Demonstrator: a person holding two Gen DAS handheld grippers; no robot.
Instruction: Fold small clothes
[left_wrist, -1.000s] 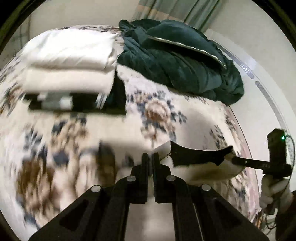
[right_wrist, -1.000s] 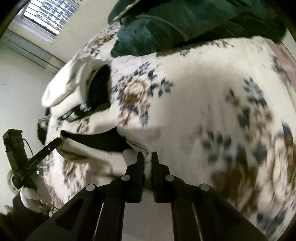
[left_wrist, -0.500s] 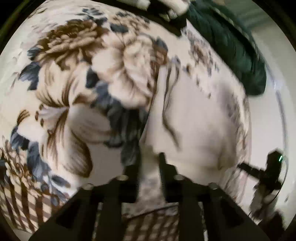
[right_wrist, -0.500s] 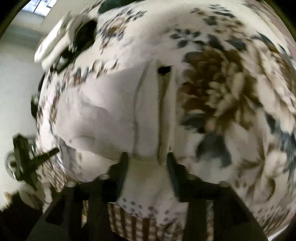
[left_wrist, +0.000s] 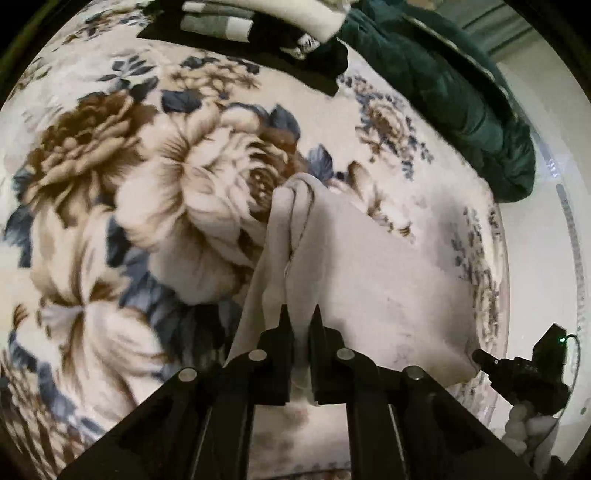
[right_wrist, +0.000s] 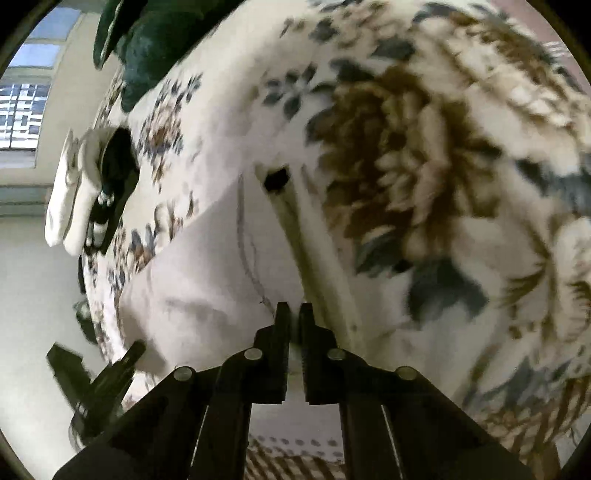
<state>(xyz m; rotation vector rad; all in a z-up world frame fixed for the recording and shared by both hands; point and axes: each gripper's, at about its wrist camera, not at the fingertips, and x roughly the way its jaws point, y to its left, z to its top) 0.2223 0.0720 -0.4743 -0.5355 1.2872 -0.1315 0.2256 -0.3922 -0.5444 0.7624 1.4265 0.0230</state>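
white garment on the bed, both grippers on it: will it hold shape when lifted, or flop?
Likely floppy: the white garment bunches into soft folds ahead of the left gripper. Probably light and thin, since it creases where the right gripper pinches it. On the fuzzy floral blanket it would probably drag and wrinkle instead of sliding.

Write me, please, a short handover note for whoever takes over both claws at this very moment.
Left claw: shut on the near edge of the white garment.
Right claw: shut on the same garment, at its other near corner.
The garment is spread over the floral blanket, with one side edge bunched into a ridge.
A stack of folded clothes lies at the far side, beside a dark green blanket.
Done: the garment is gripped by both claws and laid out.
Left: fold it, probably by carrying the near edge over to the far one, then add it to the stack.
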